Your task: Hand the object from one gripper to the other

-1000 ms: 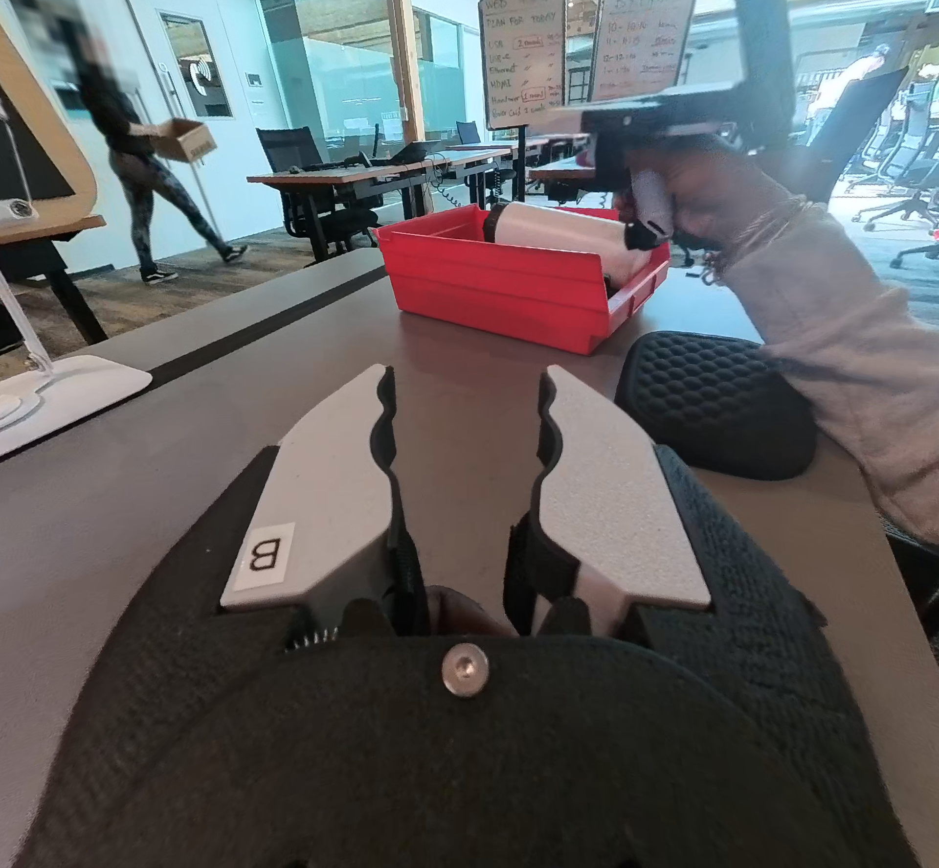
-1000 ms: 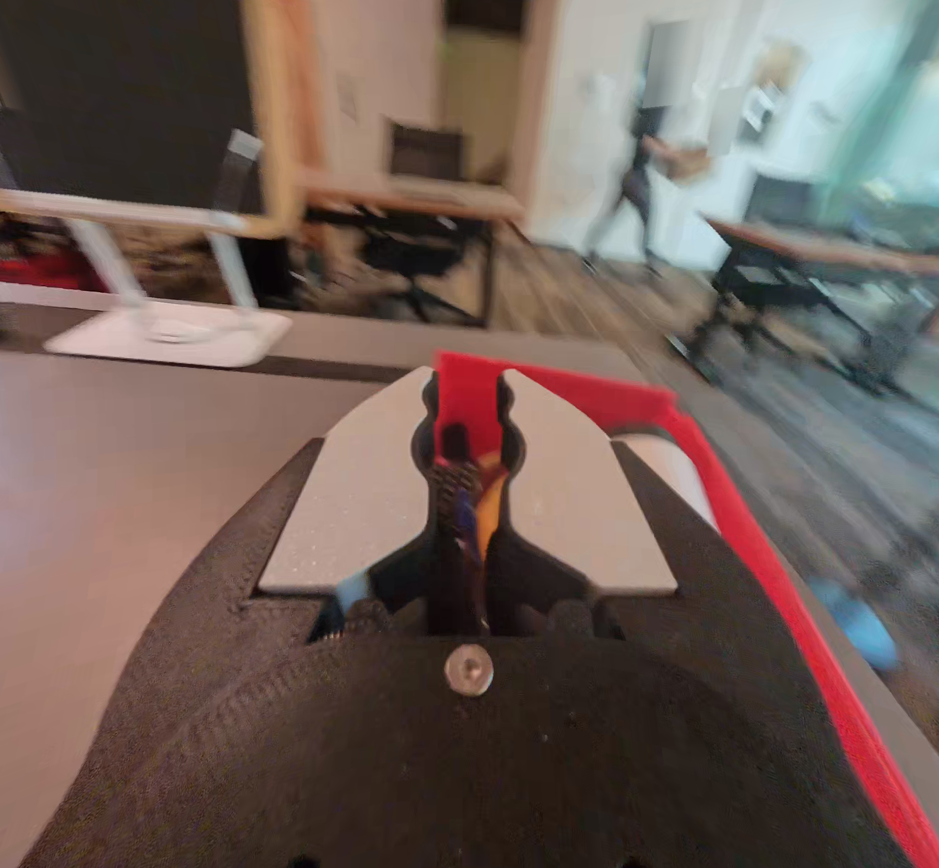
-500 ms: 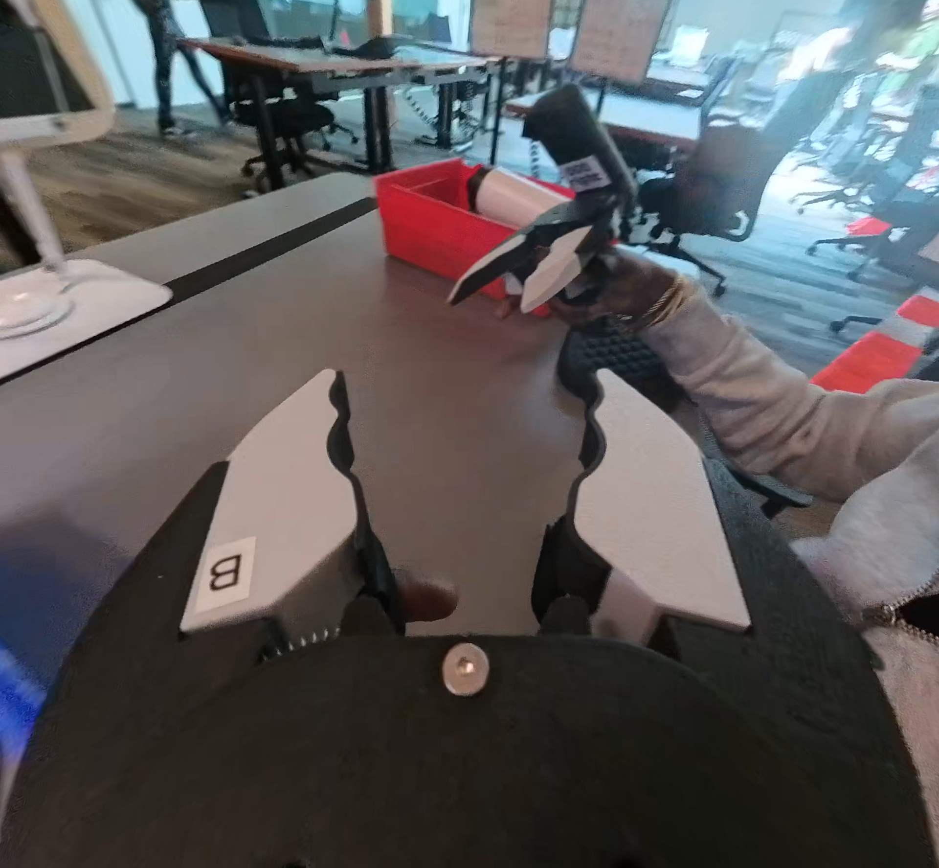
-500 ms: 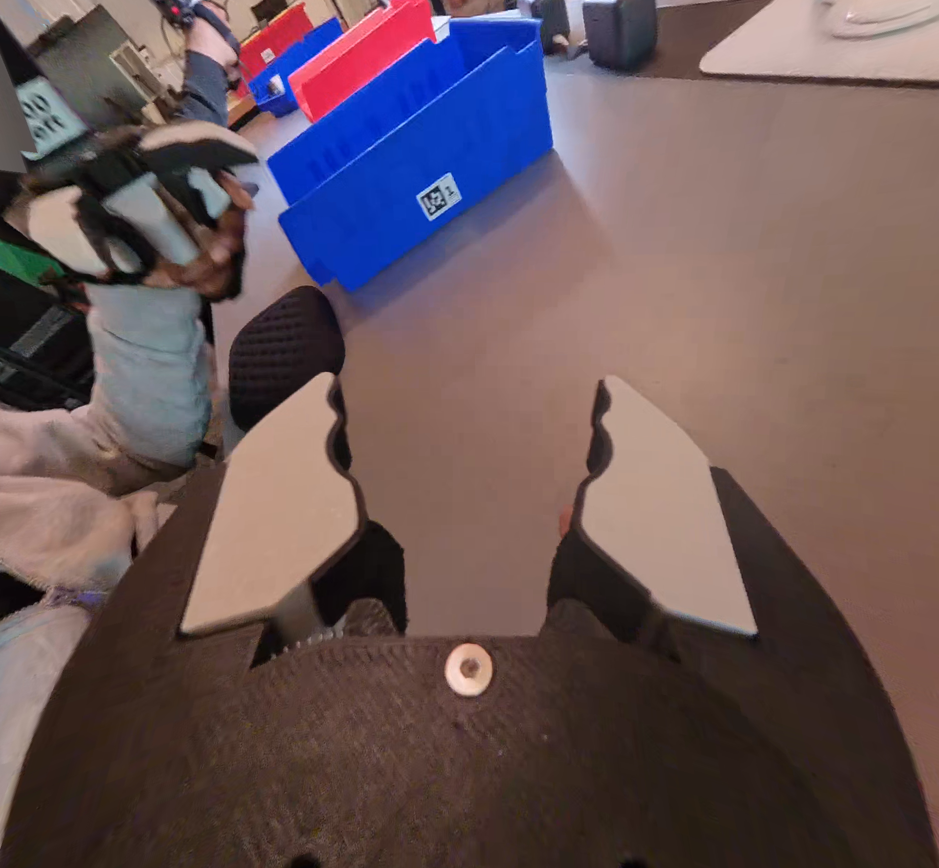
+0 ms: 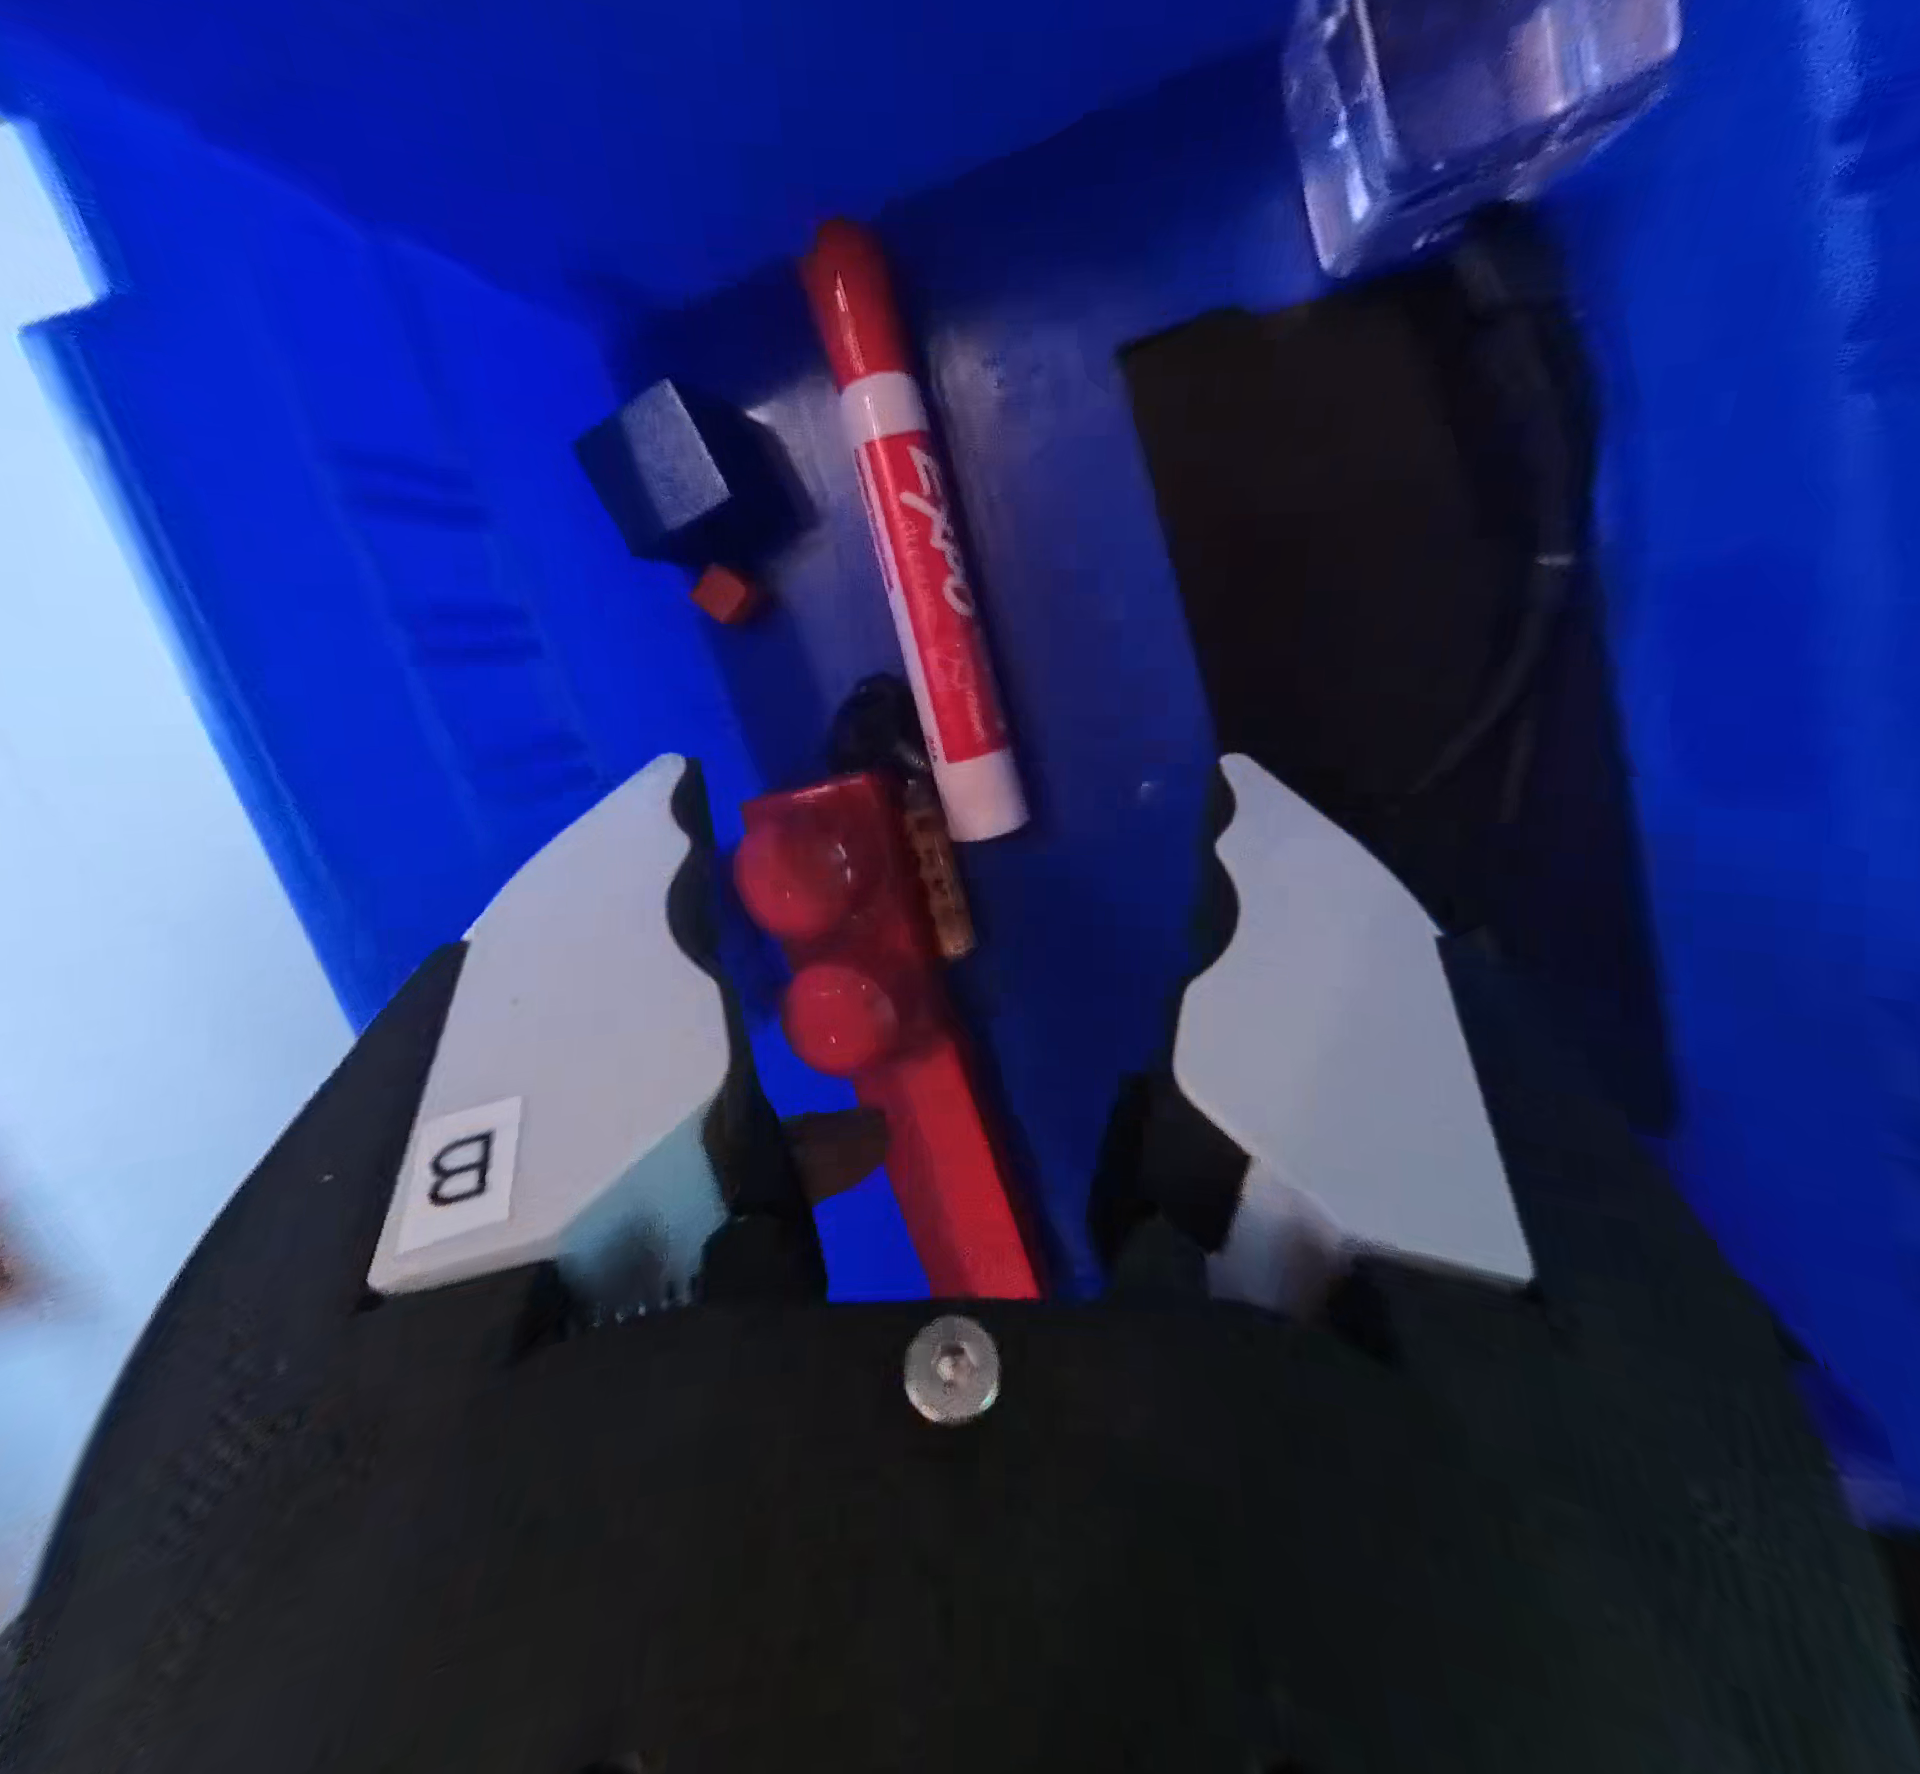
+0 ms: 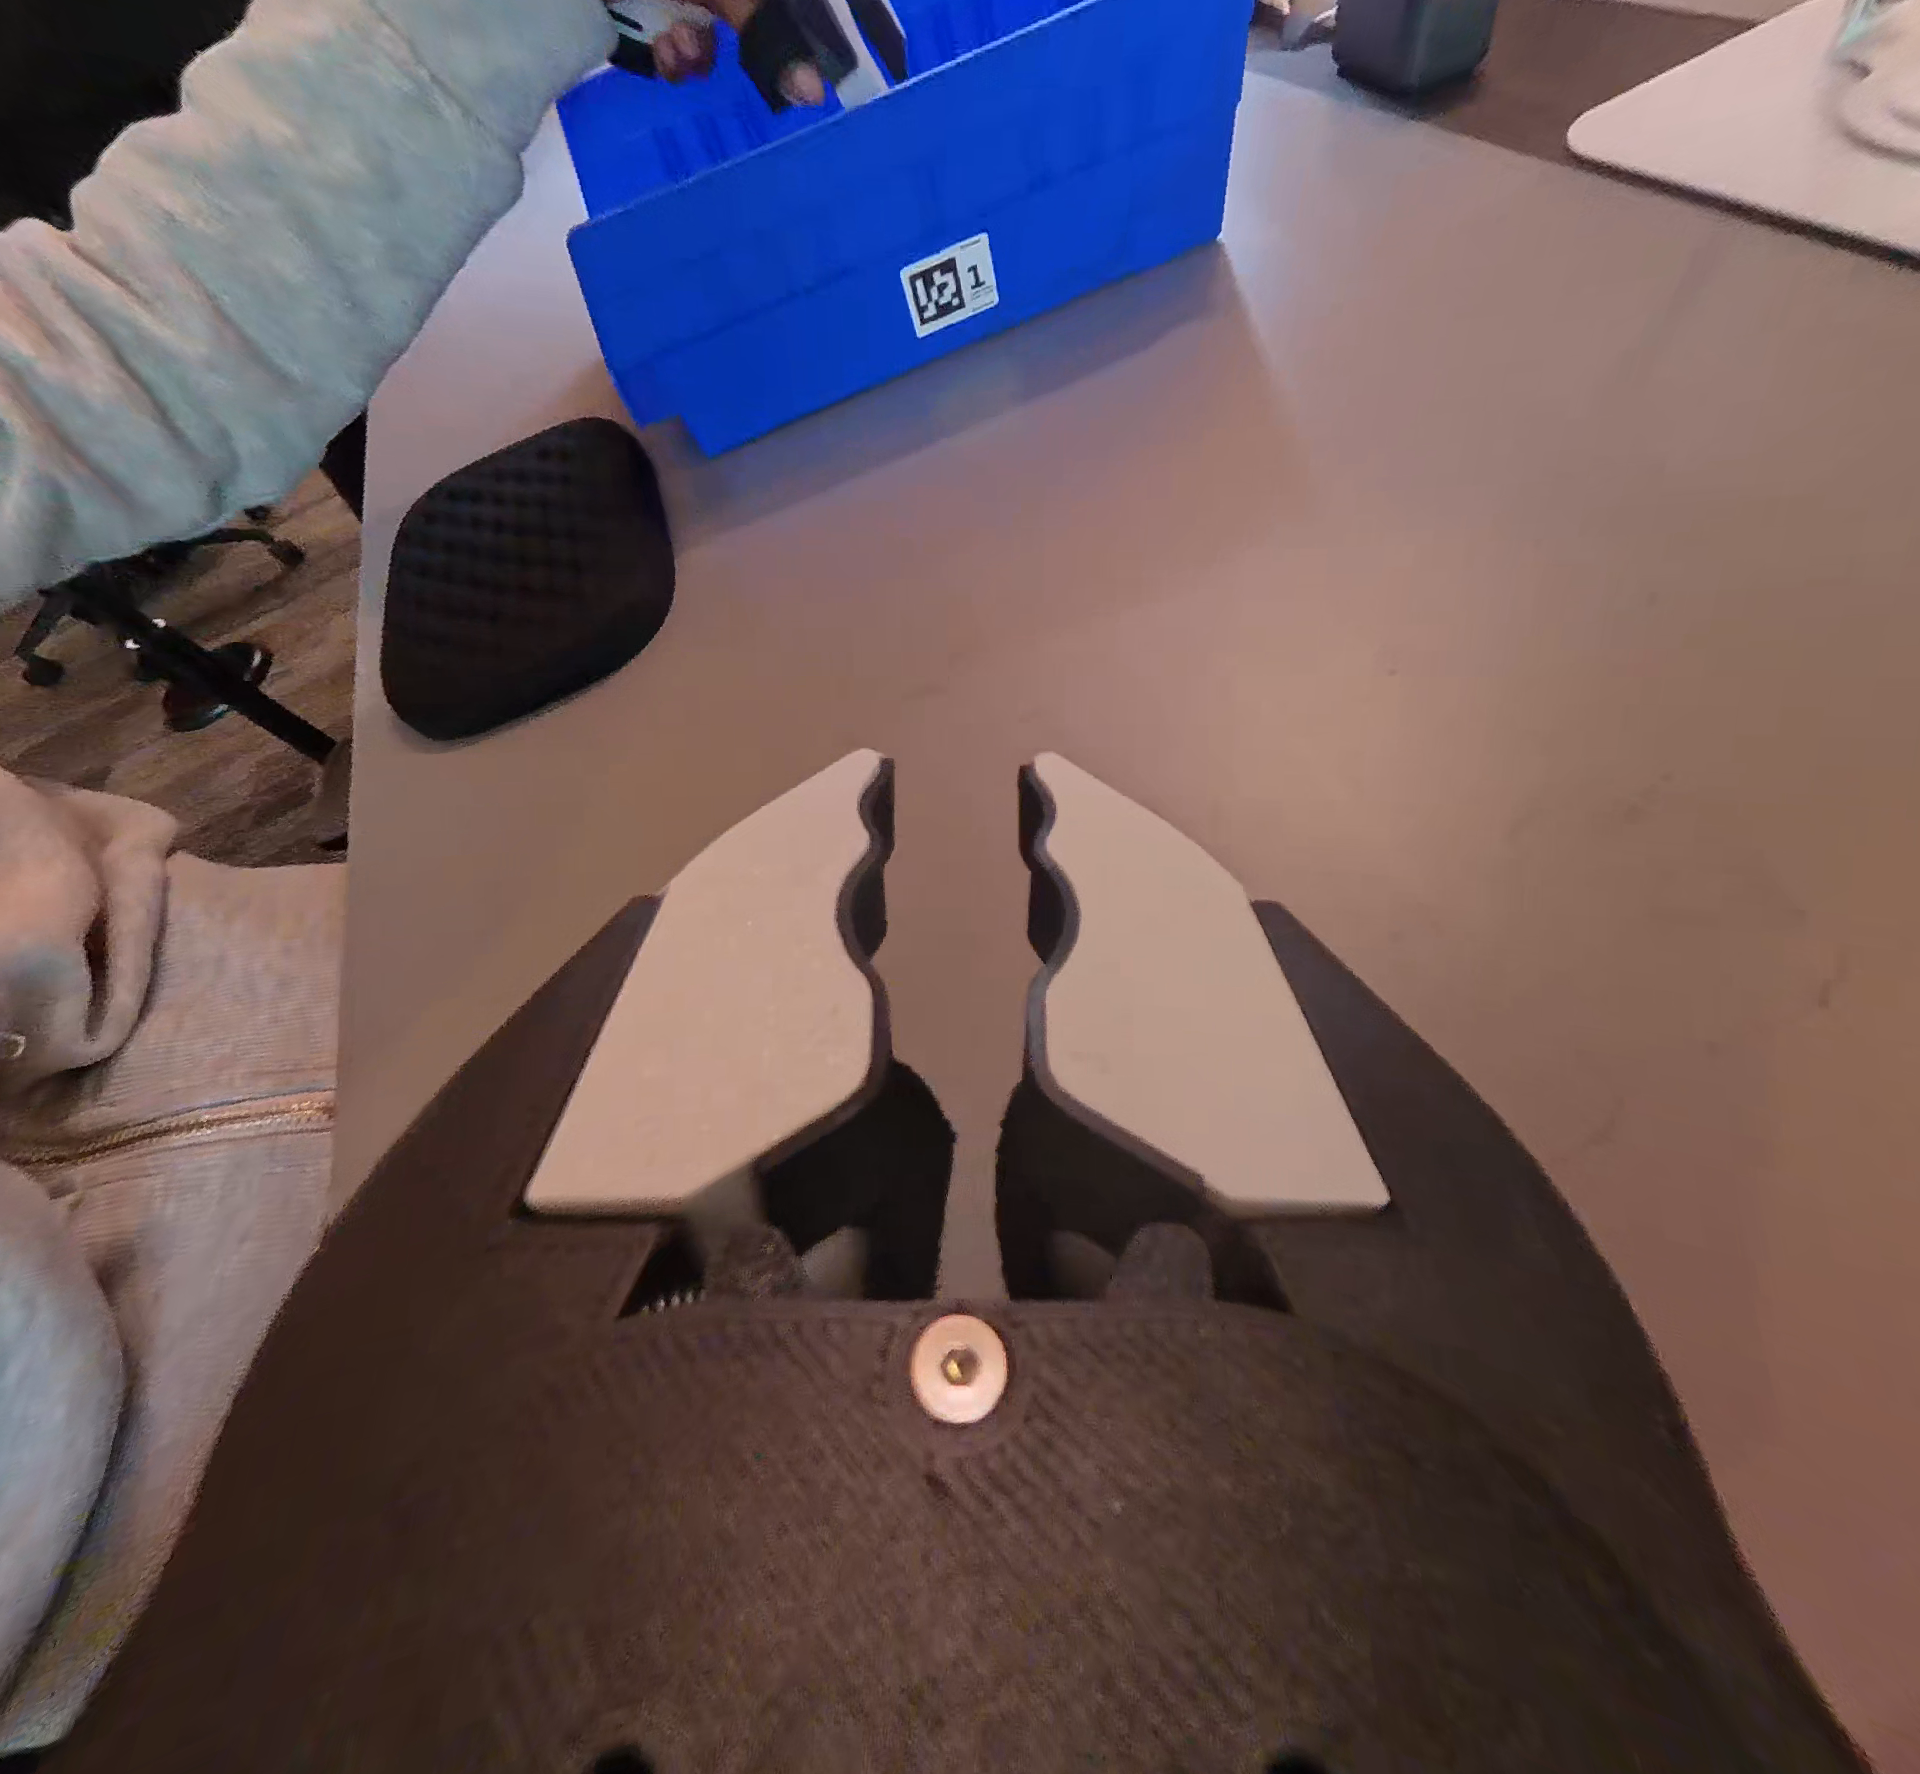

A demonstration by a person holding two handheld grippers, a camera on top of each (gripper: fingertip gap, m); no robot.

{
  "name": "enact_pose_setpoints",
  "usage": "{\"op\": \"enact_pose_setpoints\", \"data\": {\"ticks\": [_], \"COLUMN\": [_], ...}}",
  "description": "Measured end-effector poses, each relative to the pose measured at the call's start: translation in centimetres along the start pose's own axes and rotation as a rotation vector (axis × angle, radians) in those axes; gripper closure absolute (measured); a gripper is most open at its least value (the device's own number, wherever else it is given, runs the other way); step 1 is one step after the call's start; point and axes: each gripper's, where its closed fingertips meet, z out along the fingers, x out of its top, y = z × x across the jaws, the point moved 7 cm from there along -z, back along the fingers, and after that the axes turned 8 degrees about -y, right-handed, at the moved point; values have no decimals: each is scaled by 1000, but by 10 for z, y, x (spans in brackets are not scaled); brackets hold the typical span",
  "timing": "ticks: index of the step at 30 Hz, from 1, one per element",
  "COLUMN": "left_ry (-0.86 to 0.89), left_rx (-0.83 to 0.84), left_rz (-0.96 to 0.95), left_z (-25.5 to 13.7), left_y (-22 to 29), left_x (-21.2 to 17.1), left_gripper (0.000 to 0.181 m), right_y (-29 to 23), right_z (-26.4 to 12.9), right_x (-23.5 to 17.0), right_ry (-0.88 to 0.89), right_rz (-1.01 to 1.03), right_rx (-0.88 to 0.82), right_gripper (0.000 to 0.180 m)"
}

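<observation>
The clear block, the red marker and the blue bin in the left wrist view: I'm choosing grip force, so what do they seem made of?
Clear block: looks like acrylic or glass, transparent with bright edge glints.
Red marker: likely smooth plastic, with a printed label wrap and a slight sheen.
Blue bin: apparently moulded plastic, uniformly coloured with ribbed walls.

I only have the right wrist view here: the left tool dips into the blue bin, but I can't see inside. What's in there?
Observer: A red marker, a red brick with two studs, a blue cube, a clear cube and a flat black item.
Reviewer: Is the left tool gripping anything?
Observer: No. The left tool is open, with the red brick lying between its fingers, unclamped.
Reviewer: Where is the marker relative to that brick?
Observer: Just beyond it, lying lengthwise, its white end beside the brick's far end.
</observation>
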Motion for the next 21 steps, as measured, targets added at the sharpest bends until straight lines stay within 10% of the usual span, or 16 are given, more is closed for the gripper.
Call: {"op": "enact_pose_setpoints", "data": {"ticks": [21], "left_ry": [-73], "left_rx": [-95], "left_rz": [19], "left_z": [34], "left_y": [-1], "left_x": [16], "left_gripper": [158], "right_y": [-1], "right_z": [5], "right_x": [-2], "right_ry": [-56], "right_rz": [-48], "right_rx": [-66], "right_gripper": [155]}}
